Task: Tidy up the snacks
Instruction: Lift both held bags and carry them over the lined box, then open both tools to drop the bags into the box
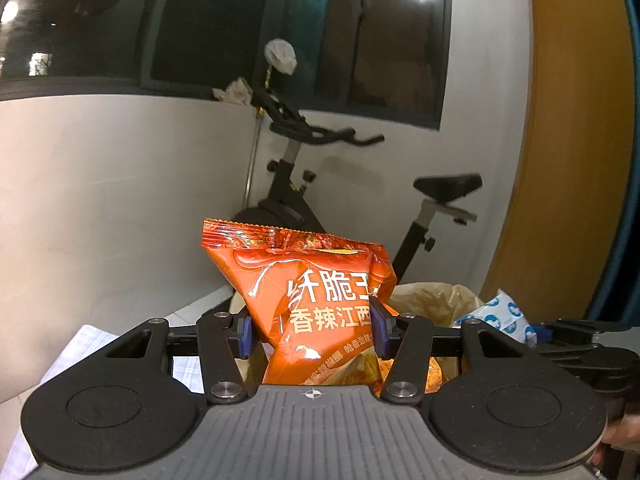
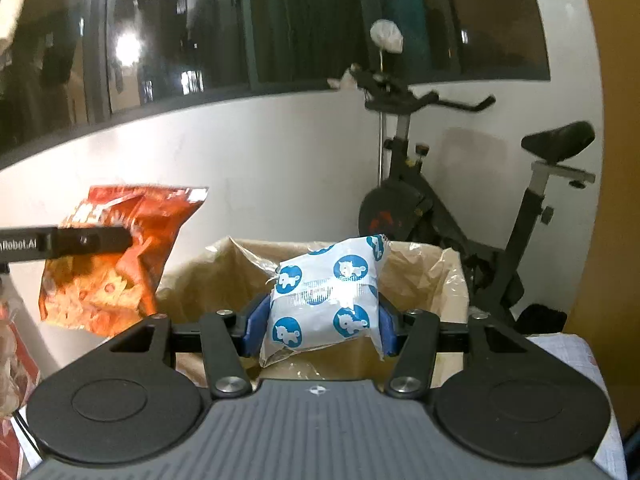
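My left gripper [image 1: 312,330] is shut on an orange snack bag [image 1: 308,292] with Chinese lettering and holds it upright in the air. The same bag [image 2: 120,256] shows at the left of the right wrist view, pinched by the left gripper's black finger [image 2: 92,240]. My right gripper [image 2: 320,326] is shut on a white packet with blue unicorn circles [image 2: 328,296], held above an open box lined with a brownish plastic bag [image 2: 432,276]. That packet [image 1: 504,314] and the liner [image 1: 428,304] also show at the right of the left wrist view.
A black exercise bike [image 2: 460,216] stands against the white wall behind the box; it also shows in the left wrist view [image 1: 288,184]. A white checked cloth [image 1: 88,344] covers the surface below. A yellow wall panel [image 1: 576,140] is at the right. More red packaging [image 2: 16,352] lies at the lower left.
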A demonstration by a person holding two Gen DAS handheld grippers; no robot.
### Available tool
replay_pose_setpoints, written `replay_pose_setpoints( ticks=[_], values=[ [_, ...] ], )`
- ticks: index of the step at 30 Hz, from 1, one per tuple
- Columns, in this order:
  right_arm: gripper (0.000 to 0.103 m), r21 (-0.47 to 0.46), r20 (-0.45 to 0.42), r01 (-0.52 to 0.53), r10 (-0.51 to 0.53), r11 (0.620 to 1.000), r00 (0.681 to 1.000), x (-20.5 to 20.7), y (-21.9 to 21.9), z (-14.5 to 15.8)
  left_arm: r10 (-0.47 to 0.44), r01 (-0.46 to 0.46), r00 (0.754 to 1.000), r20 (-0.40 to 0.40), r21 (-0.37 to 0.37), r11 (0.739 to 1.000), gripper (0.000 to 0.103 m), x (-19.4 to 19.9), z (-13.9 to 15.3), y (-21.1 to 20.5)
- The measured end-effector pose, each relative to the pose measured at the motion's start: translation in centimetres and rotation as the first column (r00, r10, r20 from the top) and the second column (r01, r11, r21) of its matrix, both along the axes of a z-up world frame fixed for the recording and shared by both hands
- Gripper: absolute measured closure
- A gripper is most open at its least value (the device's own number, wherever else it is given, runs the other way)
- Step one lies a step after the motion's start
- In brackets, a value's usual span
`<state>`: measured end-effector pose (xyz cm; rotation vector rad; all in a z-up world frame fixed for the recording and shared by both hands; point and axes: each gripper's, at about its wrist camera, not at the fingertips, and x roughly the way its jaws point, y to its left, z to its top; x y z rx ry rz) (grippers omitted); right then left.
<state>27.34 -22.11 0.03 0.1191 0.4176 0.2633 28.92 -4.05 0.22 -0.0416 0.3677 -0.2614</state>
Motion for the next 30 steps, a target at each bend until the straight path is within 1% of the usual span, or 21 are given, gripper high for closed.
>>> replay_pose_setpoints(
  ticks=[4,7,12,17,19,21,23,24,26,30],
  values=[
    [0.047,-0.006,-0.076,0.002,-0.003,1.0,0.997,2.6,-0.2,-1.1,0.007,-0.007,0.999,-0.048,0.011,1.0,0.048,1.8,-0.6,-0.3],
    [0.047,-0.007,-0.112,0.011,-0.012,1.0,0.994,3.7,-0.3,-1.8,0.009,-0.007,0.997,-0.078,0.023,1.0,0.048,3.1,-1.4,-0.6],
    [0.047,-0.033,-0.158,0.017,-0.022,0.999,0.987,4.5,-0.2,-2.8,0.016,-0.009,0.995,-0.101,0.069,0.998,0.047,4.1,-2.3,-0.7],
    [0.046,-0.048,-0.193,0.028,-0.036,0.998,0.981,4.9,0.0,-3.6,0.018,-0.006,0.992,-0.128,0.093,0.996,0.046,4.9,-2.9,-0.5],
    [0.044,-0.058,-0.201,0.038,-0.049,0.998,0.978,5.1,-0.1,-3.8,0.012,0.002,0.99,-0.143,0.094,0.996,0.042,5.3,-3.0,-0.4],
    [0.042,-0.071,-0.209,0.047,-0.061,0.996,0.976,5.2,0.0,-3.8,0.017,-0.003,0.989,-0.148,0.097,0.995,0.031,5.4,-3.2,-0.2],
    [0.041,-0.078,-0.207,0.049,-0.064,0.996,0.976,5.2,0.1,-3.8,0.018,-0.003,0.99,-0.142,0.104,0.995,0.028,5.2,-3.2,0.0],
    [0.038,-0.079,-0.206,0.048,-0.063,0.996,0.977,5.2,0.1,-3.7,0.018,-0.002,0.99,-0.142,0.108,0.994,0.028,5.1,-3.1,-0.1],
    [0.034,-0.081,-0.206,0.047,-0.063,0.996,0.977,5.2,0.1,-3.5,0.012,0.005,0.99,-0.143,0.112,0.994,0.028,4.9,-3.0,0.0],
    [0.028,-0.087,-0.199,0.05,-0.067,0.995,0.978,5.0,0.2,-3.2,0.01,0.006,0.992,-0.129,0.122,0.992,0.027,4.4,-2.5,-0.2]
  ],
)
